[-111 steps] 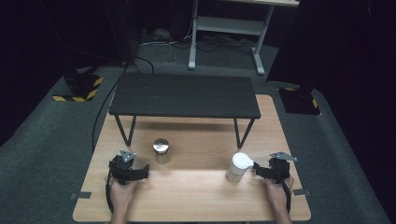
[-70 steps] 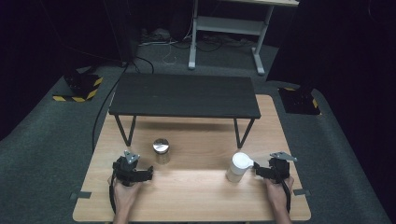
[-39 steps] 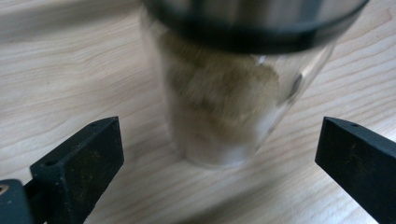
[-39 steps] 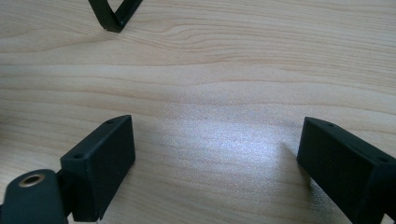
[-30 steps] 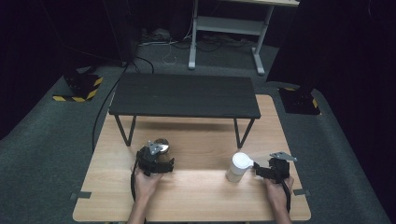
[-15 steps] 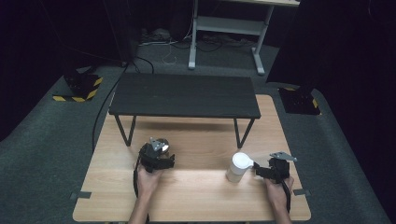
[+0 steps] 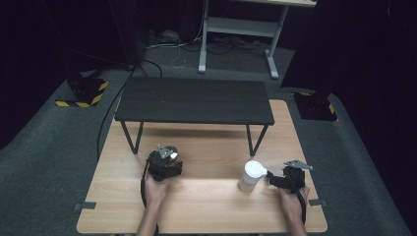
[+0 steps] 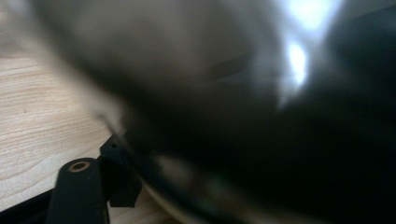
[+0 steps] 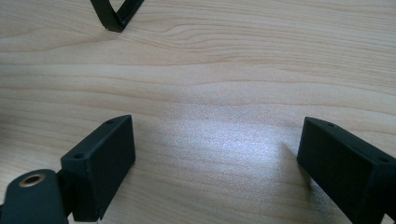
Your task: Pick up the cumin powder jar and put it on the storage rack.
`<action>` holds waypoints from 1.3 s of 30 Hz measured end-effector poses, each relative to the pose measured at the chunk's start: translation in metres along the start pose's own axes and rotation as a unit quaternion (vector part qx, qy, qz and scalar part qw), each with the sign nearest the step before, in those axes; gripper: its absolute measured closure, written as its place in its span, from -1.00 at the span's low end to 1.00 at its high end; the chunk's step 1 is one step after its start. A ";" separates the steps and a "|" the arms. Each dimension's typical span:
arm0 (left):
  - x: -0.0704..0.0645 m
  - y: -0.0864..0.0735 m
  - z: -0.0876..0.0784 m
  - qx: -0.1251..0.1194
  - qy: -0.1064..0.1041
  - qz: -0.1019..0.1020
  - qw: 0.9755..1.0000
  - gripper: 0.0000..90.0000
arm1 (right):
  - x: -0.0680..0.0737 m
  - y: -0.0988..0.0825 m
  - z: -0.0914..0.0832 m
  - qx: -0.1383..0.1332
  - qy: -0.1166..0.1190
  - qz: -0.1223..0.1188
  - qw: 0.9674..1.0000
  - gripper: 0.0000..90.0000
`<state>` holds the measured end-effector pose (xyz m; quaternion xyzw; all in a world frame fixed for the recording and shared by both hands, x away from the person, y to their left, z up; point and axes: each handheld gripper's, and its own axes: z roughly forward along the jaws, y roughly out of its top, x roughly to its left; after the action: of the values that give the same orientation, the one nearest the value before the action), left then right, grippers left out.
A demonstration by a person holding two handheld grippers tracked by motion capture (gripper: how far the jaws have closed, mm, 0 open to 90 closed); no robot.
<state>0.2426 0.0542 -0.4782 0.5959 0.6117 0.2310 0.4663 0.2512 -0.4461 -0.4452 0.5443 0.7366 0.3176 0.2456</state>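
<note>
A shiny metal cup stands on the wooden table, in front of the low black shelf's left legs. My left gripper is right at its near side. In the left gripper view the cup is a dark blurred mass up close, and one of the fingers sits spread wide at its edge. A white cup stands at front right. Just right of it rests my right gripper. In its own view the right gripper is open over bare wood.
A low black shelf on thin metal legs spans the back half of the table. One leg foot shows ahead of the right gripper. Grey carpet surrounds the table, with cables and a desk frame behind.
My left gripper has moved right and forward from the table's front left up to the metal cup. The right gripper and the white cup have stayed put.
</note>
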 end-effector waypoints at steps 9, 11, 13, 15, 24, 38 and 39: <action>-0.001 0.000 0.001 0.001 0.002 0.007 1.000 -0.32 | 0.000 0.000 0.000 0.000 0.000 0.000 1.000 -0.77; -0.002 0.000 0.001 0.000 0.002 0.007 1.000 -0.31 | 0.000 0.000 0.000 0.000 0.000 0.000 1.000 -0.77; -0.002 0.000 0.001 0.000 0.004 0.009 1.000 -0.31 | 0.000 0.000 0.000 0.000 0.000 0.000 1.000 -0.77; -0.003 -0.003 0.001 -0.008 0.006 0.006 1.000 -0.31 | 0.000 0.000 0.000 0.000 0.000 0.000 1.000 -0.77; -0.003 -0.003 0.001 -0.010 0.005 0.008 1.000 -0.30 | 0.000 0.000 0.000 0.000 0.000 0.000 1.000 -0.77; -0.004 0.006 -0.007 -0.004 -0.022 0.032 0.999 -0.30 | 0.000 0.000 0.000 0.000 0.000 0.000 1.000 -0.77; -0.005 0.008 -0.008 -0.003 -0.025 0.034 0.999 -0.30 | 0.000 0.000 0.000 0.000 0.000 0.000 1.000 -0.77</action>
<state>0.2393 0.0534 -0.4663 0.6209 0.5785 0.2338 0.4745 0.2512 -0.4460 -0.4452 0.5444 0.7366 0.3175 0.2455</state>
